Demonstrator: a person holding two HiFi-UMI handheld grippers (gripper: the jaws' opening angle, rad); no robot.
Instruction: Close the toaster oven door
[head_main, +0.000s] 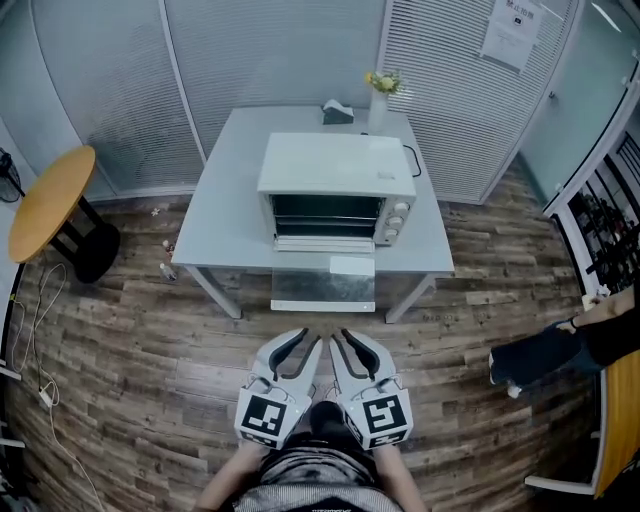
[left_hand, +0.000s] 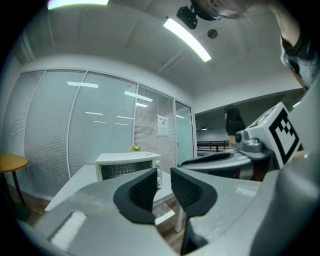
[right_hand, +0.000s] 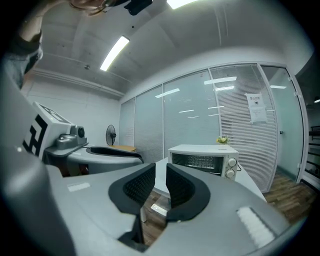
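A white toaster oven (head_main: 335, 190) stands on a light grey table (head_main: 225, 215), far ahead of both grippers. Its glass door (head_main: 323, 283) hangs open, folded down past the table's front edge. My left gripper (head_main: 298, 342) and right gripper (head_main: 345, 340) are side by side low in the head view, above the wood floor, well short of the table. Each is open by a narrow gap with nothing between its pads. The left gripper view shows the oven (left_hand: 127, 167) beyond the left gripper (left_hand: 164, 189). The right gripper view shows the oven (right_hand: 205, 160) beyond the right gripper (right_hand: 161, 189).
A vase of yellow flowers (head_main: 380, 95) and a tissue box (head_main: 337, 112) sit at the table's back edge. A round orange side table (head_main: 50, 200) stands at left, with a cable (head_main: 40, 330) on the floor. A person's arm (head_main: 560, 350) reaches in at right. Glass partitions wall the back.
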